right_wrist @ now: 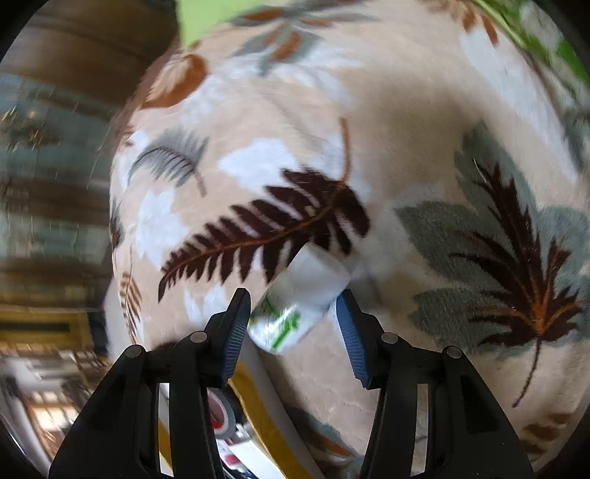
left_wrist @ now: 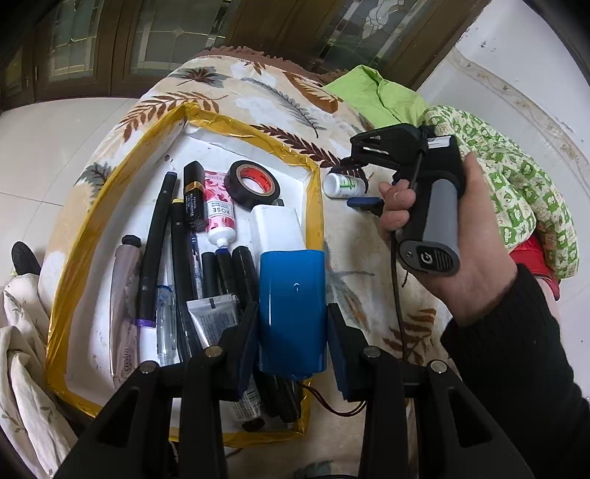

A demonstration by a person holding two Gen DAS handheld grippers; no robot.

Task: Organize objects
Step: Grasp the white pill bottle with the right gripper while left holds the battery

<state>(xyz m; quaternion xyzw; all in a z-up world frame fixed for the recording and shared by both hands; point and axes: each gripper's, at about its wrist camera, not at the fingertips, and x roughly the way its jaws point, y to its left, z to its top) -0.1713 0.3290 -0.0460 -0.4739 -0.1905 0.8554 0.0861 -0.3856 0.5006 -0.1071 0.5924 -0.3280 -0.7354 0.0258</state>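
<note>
White plastic, green print: the small bottle [right_wrist: 300,304] lies on its side on the leaf-patterned blanket [right_wrist: 424,147], just outside the yellow-taped box [left_wrist: 315,199], between the fingers of my right gripper [right_wrist: 293,328]. My jaws stand partly apart around it; whether the pads touch it I cannot tell. My left gripper [left_wrist: 293,331] is clamped on a blue cylinder [left_wrist: 293,313], held over that box's near right corner, above the pens and tubes inside.

A home: leaf-print blanket [left_wrist: 258,92], tiled floor [left_wrist: 66,147], glazed wooden doors [left_wrist: 177,33].
</note>
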